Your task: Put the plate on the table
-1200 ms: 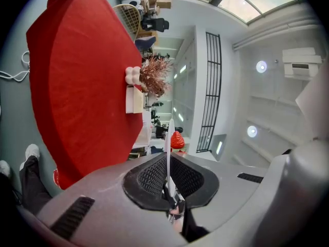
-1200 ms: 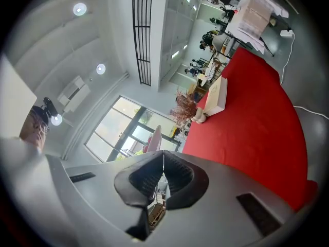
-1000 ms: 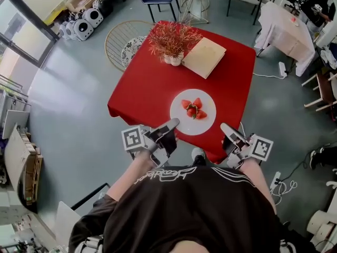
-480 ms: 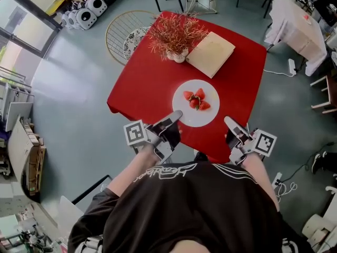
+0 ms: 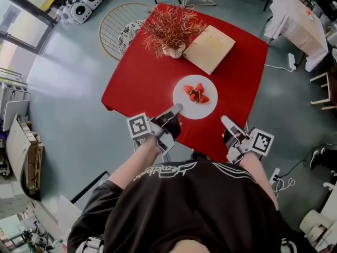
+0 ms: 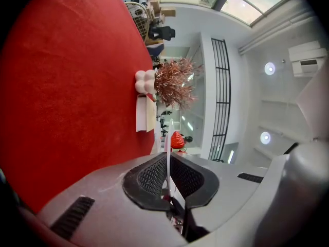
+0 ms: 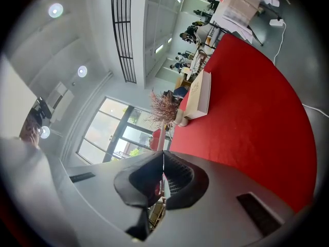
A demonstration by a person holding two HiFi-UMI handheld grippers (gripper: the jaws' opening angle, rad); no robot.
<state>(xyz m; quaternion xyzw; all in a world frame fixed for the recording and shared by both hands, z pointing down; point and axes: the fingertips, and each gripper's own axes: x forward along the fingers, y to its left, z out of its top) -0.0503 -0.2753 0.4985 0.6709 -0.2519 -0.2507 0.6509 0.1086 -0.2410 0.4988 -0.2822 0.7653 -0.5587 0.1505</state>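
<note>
A white plate (image 5: 196,110) carrying strawberries (image 5: 196,94) hangs low over the near half of the red-clothed table (image 5: 142,83). I cannot tell whether it touches the cloth. My left gripper (image 5: 178,108) is shut on its near-left rim. In the left gripper view the plate (image 6: 167,143) runs edge-on into the shut pads of the left gripper (image 6: 168,181). My right gripper (image 5: 223,119) sits at the near-right rim. In the right gripper view the plate (image 7: 162,135) shows as a thin white edge pinched in the right gripper (image 7: 163,163).
A dried reddish plant in a white pot (image 5: 169,33) and a flat beige box (image 5: 209,49) stand at the table's far side. A round wire rack (image 5: 118,28) lies on the floor at the far left. A white-clothed table (image 5: 297,25) stands at the far right.
Both grippers and the plate have moved forward, farther in from the table's near edge and lower toward the cloth. The grips look unchanged.
</note>
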